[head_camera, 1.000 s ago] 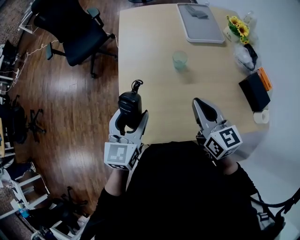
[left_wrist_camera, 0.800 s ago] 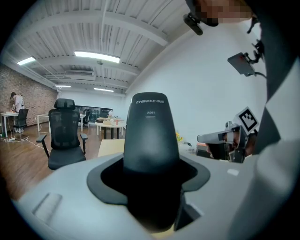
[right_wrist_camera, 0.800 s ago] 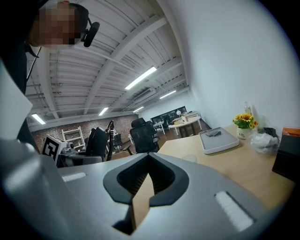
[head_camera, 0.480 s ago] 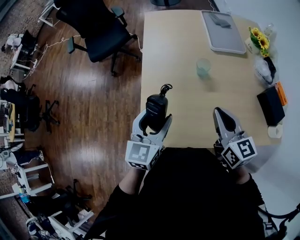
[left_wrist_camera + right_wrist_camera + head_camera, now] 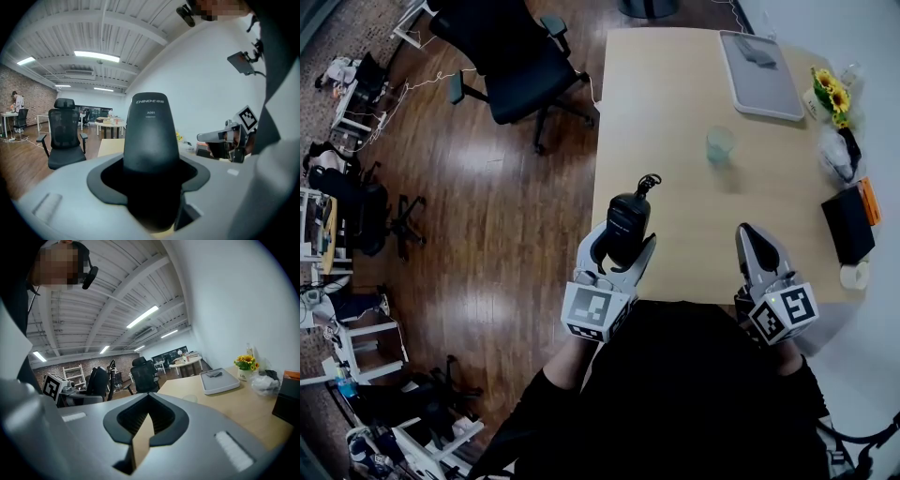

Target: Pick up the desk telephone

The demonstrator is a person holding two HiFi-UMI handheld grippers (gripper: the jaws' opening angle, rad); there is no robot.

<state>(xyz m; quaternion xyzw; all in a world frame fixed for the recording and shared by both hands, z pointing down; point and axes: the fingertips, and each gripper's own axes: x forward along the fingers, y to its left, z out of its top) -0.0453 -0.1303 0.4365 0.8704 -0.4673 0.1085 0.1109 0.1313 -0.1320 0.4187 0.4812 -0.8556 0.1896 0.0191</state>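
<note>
As the head view looks down, the left claw [image 5: 625, 241] grips the desk telephone [image 5: 628, 217] by the tabletop's [image 5: 675, 122] near-left corner. In the left gripper view, its jaws clamp the dark body. In the right gripper view, the right claw [image 5: 148, 416] is closed and empty above that tabletop.

The table [image 5: 675, 112] is light yellow-brown wood. The floor [image 5: 506, 206] beside the table is dark, shiny brown wood. The telephone [image 5: 626, 223] is black, with small white letters [image 5: 151, 101] on it. The left gripper [image 5: 623, 247] is pale grey with black inside, and so is the right gripper [image 5: 752, 234]. Each has a white cube [image 5: 598, 311] with black square patterns. On the table, the tray [image 5: 764, 89] is grey, the cup [image 5: 719, 144] is see-through pale green, the flowers [image 5: 832, 94] are yellow, and the box [image 5: 847, 223] is black. The chair [image 5: 516, 66] next to the table is black.
</note>
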